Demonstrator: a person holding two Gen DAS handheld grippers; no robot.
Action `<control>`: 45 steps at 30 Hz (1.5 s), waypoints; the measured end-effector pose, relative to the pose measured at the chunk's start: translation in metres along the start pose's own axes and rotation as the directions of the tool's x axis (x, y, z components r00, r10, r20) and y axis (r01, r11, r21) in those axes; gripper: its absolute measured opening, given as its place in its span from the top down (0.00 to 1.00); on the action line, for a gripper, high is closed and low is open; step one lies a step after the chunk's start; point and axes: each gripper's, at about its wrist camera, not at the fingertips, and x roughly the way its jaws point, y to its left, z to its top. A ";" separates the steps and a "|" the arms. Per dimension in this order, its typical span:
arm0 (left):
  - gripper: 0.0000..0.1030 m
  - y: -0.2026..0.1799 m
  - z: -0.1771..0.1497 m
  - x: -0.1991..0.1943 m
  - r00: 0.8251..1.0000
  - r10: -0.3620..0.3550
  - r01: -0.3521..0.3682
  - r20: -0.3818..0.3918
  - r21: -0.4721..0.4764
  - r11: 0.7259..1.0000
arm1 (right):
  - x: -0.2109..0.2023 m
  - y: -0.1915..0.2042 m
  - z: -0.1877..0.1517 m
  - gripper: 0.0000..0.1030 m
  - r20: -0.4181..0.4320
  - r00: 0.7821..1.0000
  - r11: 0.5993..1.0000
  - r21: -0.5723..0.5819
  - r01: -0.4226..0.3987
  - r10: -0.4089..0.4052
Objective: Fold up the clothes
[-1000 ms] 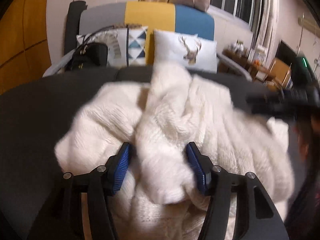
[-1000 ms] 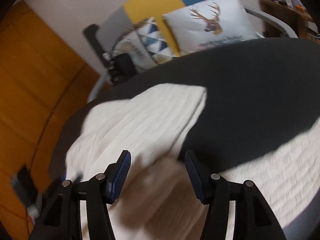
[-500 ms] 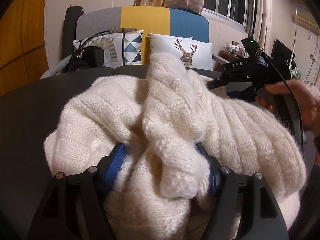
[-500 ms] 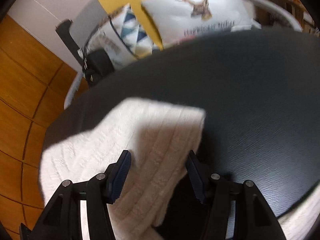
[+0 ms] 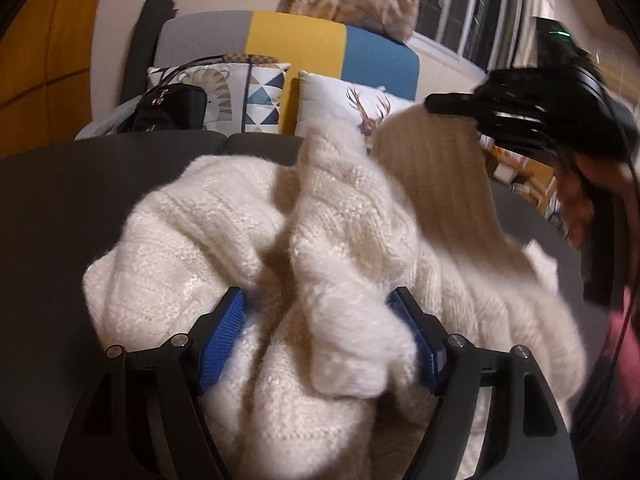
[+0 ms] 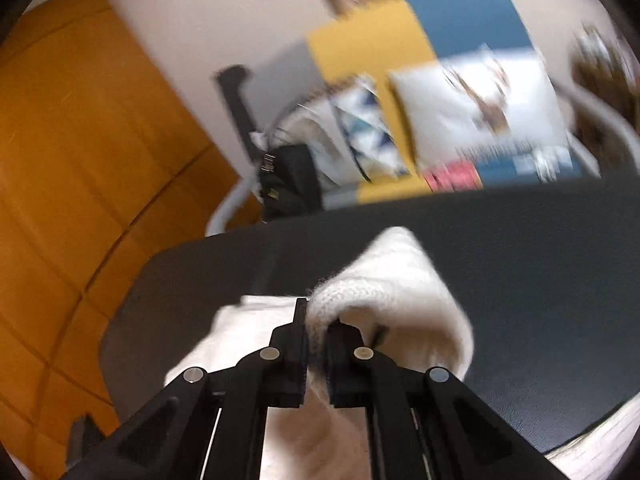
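Note:
A cream knitted sweater (image 5: 224,232) lies bunched on the dark table (image 5: 60,208). My left gripper (image 5: 320,332) is low over it, its jaws opening, and a thick fold of knit fills the gap between the blue pads (image 5: 224,328). My right gripper (image 6: 318,320) is shut on an edge of the sweater (image 6: 392,280) and holds it up off the table (image 6: 520,260). In the left wrist view the right gripper (image 5: 436,102) is at the upper right, with a flap of the sweater (image 5: 436,168) hanging from its tip.
Beyond the table stands a sofa (image 5: 296,40) with a grey, yellow and blue back, patterned cushions (image 5: 344,108) and a black handbag (image 5: 172,104). An orange wood-panelled wall (image 6: 80,160) is to the left. A person's hand (image 5: 580,200) holds the right gripper.
The right gripper closed on the sweater's edge and rose with it, pulling a flap up. The left jaws spread a little wider around the bunched knit.

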 end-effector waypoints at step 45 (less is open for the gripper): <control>0.85 -0.038 0.080 0.020 0.955 -0.136 0.182 -0.264 0.157 0.971 | 0.001 0.087 -0.171 0.94 -0.313 0.935 0.900 -0.338 -0.275 0.168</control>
